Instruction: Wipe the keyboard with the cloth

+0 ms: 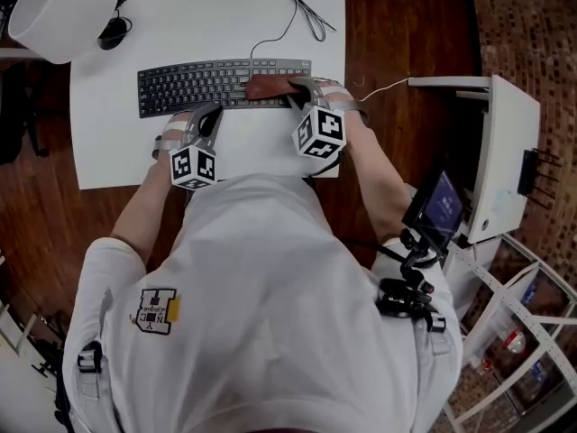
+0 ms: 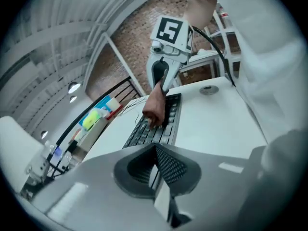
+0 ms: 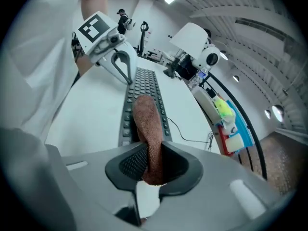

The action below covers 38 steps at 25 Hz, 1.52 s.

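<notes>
A black keyboard [image 1: 203, 86] lies across the white table [image 1: 270, 142]. A brown cloth [image 1: 269, 87] rests on the keyboard's right part. My right gripper [image 1: 297, 95] is shut on the cloth's near end; in the right gripper view the cloth [image 3: 147, 121] runs from between the jaws out over the keys [image 3: 144, 83]. My left gripper [image 1: 209, 121] is shut and holds nothing, with its tips at the keyboard's near edge, left of the cloth. In the left gripper view the shut jaws [image 2: 156, 150] point along the keyboard [image 2: 151, 129] toward the cloth [image 2: 156, 107].
A white lamp shade [image 1: 56, 12] and a black mouse [image 1: 113, 32] sit at the table's far left. A thin black cable [image 1: 302, 7] runs off the far edge. A white cart [image 1: 505, 142] and a small screen [image 1: 442, 204] stand at the right.
</notes>
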### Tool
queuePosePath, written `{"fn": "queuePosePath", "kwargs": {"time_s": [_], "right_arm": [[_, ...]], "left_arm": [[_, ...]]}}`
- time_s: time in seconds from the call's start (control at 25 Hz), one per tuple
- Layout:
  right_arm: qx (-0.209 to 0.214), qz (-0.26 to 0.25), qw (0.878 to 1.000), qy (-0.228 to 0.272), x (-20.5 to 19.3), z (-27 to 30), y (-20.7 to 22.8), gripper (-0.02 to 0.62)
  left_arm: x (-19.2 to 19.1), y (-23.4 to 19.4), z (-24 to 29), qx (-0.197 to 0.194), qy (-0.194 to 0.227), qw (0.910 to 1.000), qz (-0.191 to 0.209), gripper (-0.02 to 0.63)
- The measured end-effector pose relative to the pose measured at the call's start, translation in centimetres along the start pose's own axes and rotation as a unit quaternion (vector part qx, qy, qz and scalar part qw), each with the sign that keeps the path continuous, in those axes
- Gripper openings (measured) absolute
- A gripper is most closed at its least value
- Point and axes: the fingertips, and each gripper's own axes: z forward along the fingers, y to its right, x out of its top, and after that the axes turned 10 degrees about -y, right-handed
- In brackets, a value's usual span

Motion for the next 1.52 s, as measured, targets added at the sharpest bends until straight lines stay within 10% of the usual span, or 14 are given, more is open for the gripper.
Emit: {"fn": "queuePosePath", "kwargs": {"time_s": [0.32, 0.96, 1.32, 1.52], "right_arm": [[-0.041, -0.009, 0.998, -0.046, -3.6, 3.2, 6.0, 0.069], [0.070, -0.069, 0.993, -0.060, -4.1, -0.9, -8.5, 0.069], [-0.024, -0.001, 0.998, -0.057, -1.8, 3.4, 5.4, 0.068], [-0.006, -0.015, 0.997, -0.071, -1.1, 5.0, 6.5, 0.071]], "left_arm": [[-11.5, -2.8, -2.2, 0.045, -0.127, 0.9805, -0.143, 0.000], [-12.3, -0.7, -1.4, 0.017, -0.126, 0.9828, -0.133, 0.000], [-12.2, -0.9, -1.2, 0.028, -0.124, 0.9815, -0.144, 0.000], [-12.1, -0.7, -1.6, 0.030, -0.126, 0.9806, -0.147, 0.000]]}}
